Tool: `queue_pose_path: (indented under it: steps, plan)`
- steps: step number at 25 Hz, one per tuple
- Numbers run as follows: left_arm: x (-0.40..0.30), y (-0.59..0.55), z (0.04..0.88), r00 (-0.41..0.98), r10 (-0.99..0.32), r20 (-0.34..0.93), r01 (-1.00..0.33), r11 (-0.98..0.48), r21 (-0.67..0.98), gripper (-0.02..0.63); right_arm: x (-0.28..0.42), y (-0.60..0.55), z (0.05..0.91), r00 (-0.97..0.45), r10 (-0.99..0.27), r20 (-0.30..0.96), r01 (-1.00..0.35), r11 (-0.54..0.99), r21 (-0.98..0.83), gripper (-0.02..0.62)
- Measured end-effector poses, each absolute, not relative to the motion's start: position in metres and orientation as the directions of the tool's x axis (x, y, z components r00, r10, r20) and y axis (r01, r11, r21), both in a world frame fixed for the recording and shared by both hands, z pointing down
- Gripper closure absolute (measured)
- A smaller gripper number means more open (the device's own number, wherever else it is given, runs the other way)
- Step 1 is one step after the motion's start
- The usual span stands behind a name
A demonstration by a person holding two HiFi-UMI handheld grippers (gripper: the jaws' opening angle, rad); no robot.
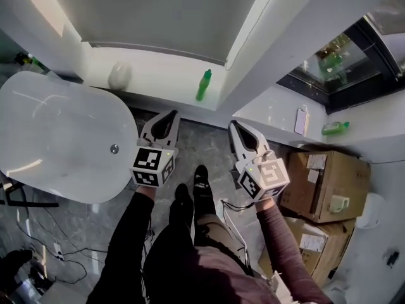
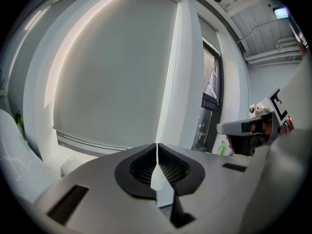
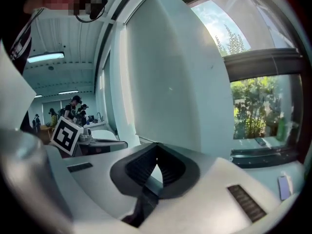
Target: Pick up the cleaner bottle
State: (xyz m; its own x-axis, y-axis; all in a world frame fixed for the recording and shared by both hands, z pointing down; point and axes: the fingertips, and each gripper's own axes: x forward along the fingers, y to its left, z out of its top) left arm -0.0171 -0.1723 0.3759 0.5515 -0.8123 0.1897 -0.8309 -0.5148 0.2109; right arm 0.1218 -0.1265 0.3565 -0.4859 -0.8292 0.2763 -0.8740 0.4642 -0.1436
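Bathtub (image 1: pixel 50 138): white and oval, at the far left, with its drain near the right end.
Window sill (image 1: pixel 158 75): white, running behind the tub under a drawn grey blind (image 1: pixel 158 11).
White round thing (image 1: pixel 120 75): sits on the sill above the tub; what it is I cannot tell.
Left gripper (image 1: pixel 168 116): held over the grey floor (image 1: pixel 209 147) beside the tub's right end and pointing toward the sill. Its jaws are pressed together with only a thin seam between them, and nothing is in them.
Cleaner bottle (image 1: pixel 203 85): green, on the sill near the white pillar. It is ahead of both grippers, roughly between their lines, well apart from each and touched by neither.
Shoes (image 1: pixel 201 177): black, on the floor between the two arms.
Right gripper (image 1: pixel 235 126): level with the left one, pointing at the pillar corner. Its jaws meet at the tips and are empty.
Flat white thing (image 1: pixel 302 120): lies on the right-hand ledge.
Second green bottle (image 1: pixel 335 128): lies on the same ledge, just right of the flat thing, under a dark-framed window.
Cardboard boxes (image 1: pixel 326 182): stacked on the floor at the right, beside the right arm.
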Motion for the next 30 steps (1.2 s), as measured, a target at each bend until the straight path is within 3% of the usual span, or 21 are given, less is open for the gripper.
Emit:
queue_pose_path:
  steps: [9,19,30]
  plan:
    - [0.002,-0.219,0.403,0.531,-0.821,0.212,-0.845,-0.492,0.21,0.588,0.12,-0.17,0.362,-0.509,-0.812,0.284,-0.86,0.486,-0.154,0.594]
    - [0.038,-0.255,0.477,0.556,-0.761,0.335,-0.831,-0.519,0.2,0.448,0.126,-0.198,0.39,-0.528,-0.79,0.312,-0.848,0.507,-0.155,0.594]
    - [0.072,-0.293,0.555,0.533,-0.727,0.434,-0.842,-0.508,0.183,0.377,0.118,-0.219,0.446,-0.556,-0.756,0.345,-0.829,0.534,-0.165,0.595]
